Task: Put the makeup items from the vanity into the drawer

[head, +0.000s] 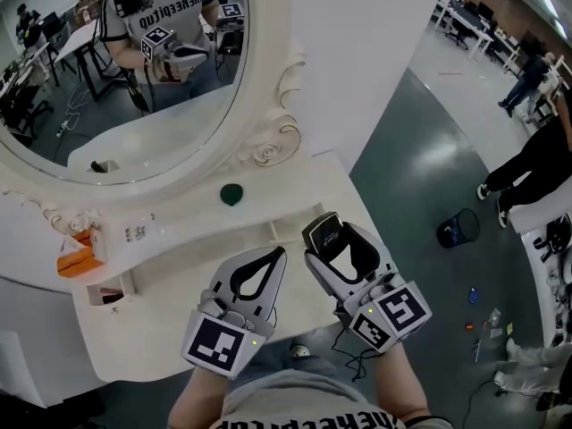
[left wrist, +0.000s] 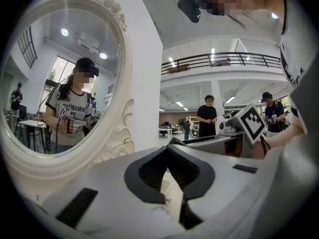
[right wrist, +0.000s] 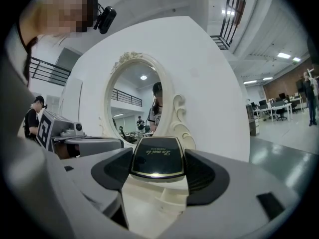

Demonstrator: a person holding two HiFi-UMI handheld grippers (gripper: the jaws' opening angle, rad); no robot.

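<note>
Your right gripper point(head: 332, 239) point(right wrist: 158, 171) had its fingers pinching a black compact point(head: 323, 231) point(right wrist: 157, 156) by its two sides. The compact was lifted clear of the white table point(head: 179, 266), below and to the right of the oval mirror point(head: 134, 79) point(right wrist: 134, 98). Seen from the right gripper view, it sat flat between the dark pads with its glossy lid up and a thin gold rim round it (the print on the lid was too small to read), and the mirror stood straight ahead of it.

Your left gripper point(head: 275, 257) point(left wrist: 169, 151) hung just left of the right one, also below the mirror's lower right edge. Its fingers were pressed together at the tips with nothing between them.

A small round green item point(head: 231, 194) lay on the table just under the mirror's carved lower frame. An orange item point(head: 76, 259) sat below the mirror's lower left rim, at the table's far end. The glass itself gave back your reflection with both grippers raised.
</note>
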